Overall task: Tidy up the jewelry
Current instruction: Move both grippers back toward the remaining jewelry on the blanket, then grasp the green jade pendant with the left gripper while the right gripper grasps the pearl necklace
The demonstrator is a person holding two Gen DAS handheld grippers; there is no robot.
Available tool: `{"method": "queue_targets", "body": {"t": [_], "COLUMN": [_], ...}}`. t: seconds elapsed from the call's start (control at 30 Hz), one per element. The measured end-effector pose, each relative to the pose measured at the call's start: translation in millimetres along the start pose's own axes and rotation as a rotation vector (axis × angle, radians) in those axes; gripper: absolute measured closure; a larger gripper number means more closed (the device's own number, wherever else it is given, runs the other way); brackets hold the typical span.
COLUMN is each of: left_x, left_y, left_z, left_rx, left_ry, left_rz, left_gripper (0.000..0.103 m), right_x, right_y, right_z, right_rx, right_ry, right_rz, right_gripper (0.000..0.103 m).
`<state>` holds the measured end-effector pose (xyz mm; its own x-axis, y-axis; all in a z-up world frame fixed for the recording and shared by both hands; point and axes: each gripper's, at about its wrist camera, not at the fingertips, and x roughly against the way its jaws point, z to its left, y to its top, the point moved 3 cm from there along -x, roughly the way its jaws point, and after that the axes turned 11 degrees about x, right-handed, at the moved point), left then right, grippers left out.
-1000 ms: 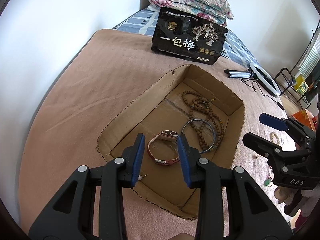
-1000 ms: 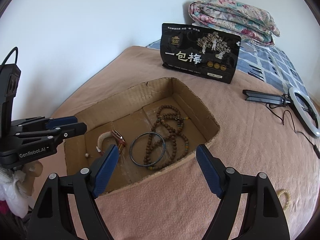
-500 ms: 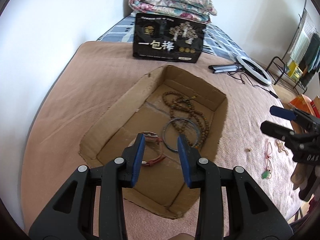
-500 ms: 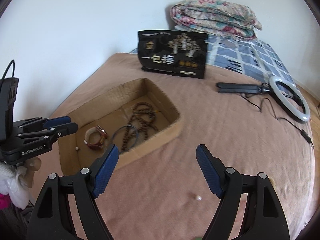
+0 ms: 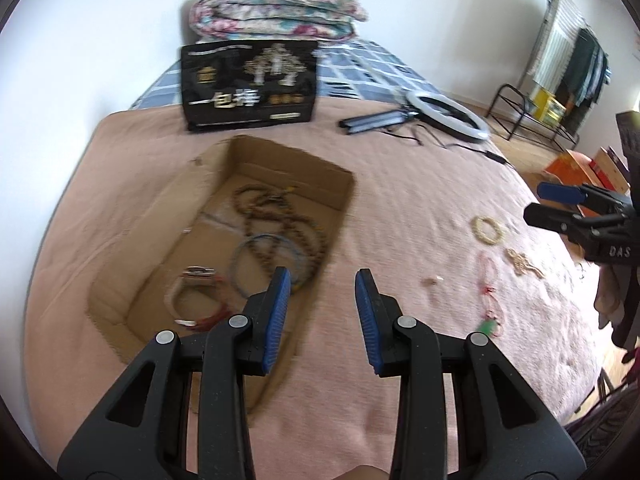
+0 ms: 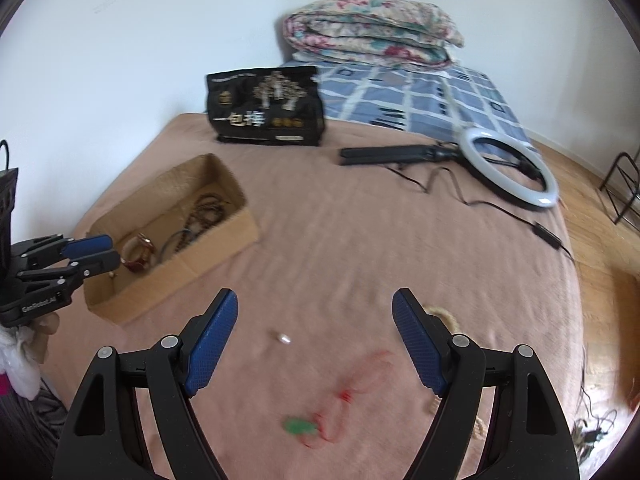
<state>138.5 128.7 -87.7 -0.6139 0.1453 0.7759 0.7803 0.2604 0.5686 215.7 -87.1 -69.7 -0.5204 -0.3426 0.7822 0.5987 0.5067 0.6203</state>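
A: A pink blanket (image 6: 360,240) is covering the bed, and a cardboard box (image 5: 280,168) is sitting on it. What is already lying inside?

B: A watch (image 5: 196,300), a dark bangle (image 5: 240,256) and a long bead necklace (image 5: 280,216) are lying in the box, so part of the sorting looks done.

A: And what is waiting outside?

B: In the right wrist view, a red cord with a green pendant (image 6: 300,426) is lying at 6 o'clock, a small pearl (image 6: 284,337) near the centre. In the left view a pale bead bracelet (image 5: 487,229) is resting at 3 o'clock (a tangled tan piece (image 5: 524,263) too).

A: The grippers?

B: The left gripper (image 5: 322,312) is hanging part-open and empty at the box's near edge; the right gripper (image 6: 314,344) is spreading wide over the pearl, grasping nothing.
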Motion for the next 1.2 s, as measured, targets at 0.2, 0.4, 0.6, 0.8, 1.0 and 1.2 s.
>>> {"method": "queue_targets", "body": {"t": [0.2,0.4,0.6,0.8,1.0,1.2], "left_x": [-9.2,-22.9,-41.6,-60.6,-81.3,-102.7], "left_y": [-16.7,-38.5,-59.3,-81.4,-97.0,-102.9], "left_z": [-43.1,-83.6,-119.5,-148.6,-159.3,-161.2], "left_rx": [-0.056,-0.11,-0.157,-0.239,-0.286,-0.297], "left_ry": [-0.065,-0.126,-0.197,-0.235,-0.223,-0.218], "left_rz": [0.037,0.085,0.154,0.233,0.293,0.335], "left_gripper": [0.069,0.069,0.069,0.069,0.069,0.069], "right_x": [9.4,6.8,-10.8,-28.7,-42.6,-50.7], "right_y": [-29.5,-62.1,-91.7,-107.7,-118.4,-124.6], "right_z": [-36.6,-69.1,-91.6,-101.4,-97.7,-92.5], "right_rx": [-0.06,-0.142,-0.196,-0.192,-0.15,-0.093], "right_ry": [-0.045,-0.026,-0.008,-0.009,0.028,0.021], "right_rz": [0.04,0.082,0.144,0.192,0.225,0.256], "right_gripper": [0.024,0.024,0.024,0.024,0.024,0.024]}}
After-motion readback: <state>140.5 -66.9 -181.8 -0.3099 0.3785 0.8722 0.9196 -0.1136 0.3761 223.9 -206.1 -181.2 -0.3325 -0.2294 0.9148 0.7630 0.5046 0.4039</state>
